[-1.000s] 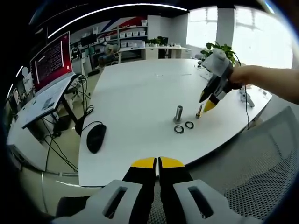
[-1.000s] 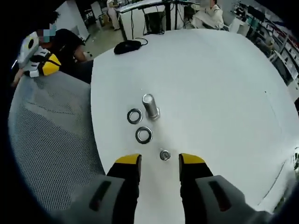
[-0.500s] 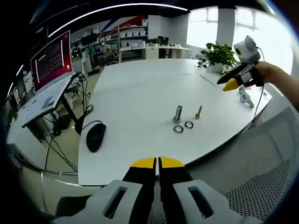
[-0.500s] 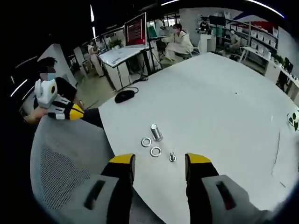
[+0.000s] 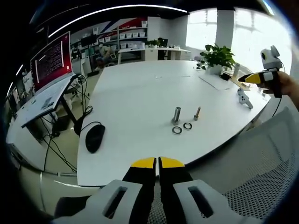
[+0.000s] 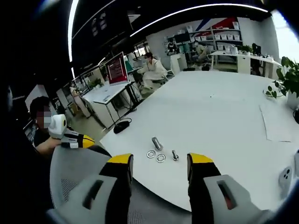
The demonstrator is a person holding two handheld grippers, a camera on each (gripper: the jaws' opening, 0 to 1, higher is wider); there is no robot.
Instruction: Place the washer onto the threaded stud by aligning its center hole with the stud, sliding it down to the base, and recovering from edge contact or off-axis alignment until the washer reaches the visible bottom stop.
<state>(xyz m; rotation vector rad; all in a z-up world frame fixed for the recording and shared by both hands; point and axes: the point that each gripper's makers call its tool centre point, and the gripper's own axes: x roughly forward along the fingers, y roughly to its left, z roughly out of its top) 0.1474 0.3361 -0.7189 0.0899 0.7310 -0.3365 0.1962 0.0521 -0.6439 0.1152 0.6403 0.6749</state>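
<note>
On the white table (image 5: 140, 93) a threaded stud (image 5: 177, 114) stands upright, with two washers (image 5: 177, 130) (image 5: 188, 126) lying flat in front of it and a small brass bolt (image 5: 197, 112) to its right. My left gripper (image 5: 158, 163) is shut and empty, low over the near table edge. My right gripper (image 5: 254, 78) shows far right, held by a hand. In the right gripper view, that gripper (image 6: 160, 159) is open and empty, well back from the stud (image 6: 156, 143), the washers (image 6: 151, 154) (image 6: 160, 158) and the bolt (image 6: 175, 155).
A black mouse (image 5: 95, 137) with a cable lies at the table's left edge. A potted plant (image 5: 218, 57) and a sheet of paper (image 5: 217, 80) sit at the far right. A mesh chair back (image 5: 252, 172) is near. A monitor (image 5: 50, 58) stands on a side desk.
My right gripper has lifted up and away from the parts, farther back toward the right; the parts look smaller in its view. The left gripper has held still.
</note>
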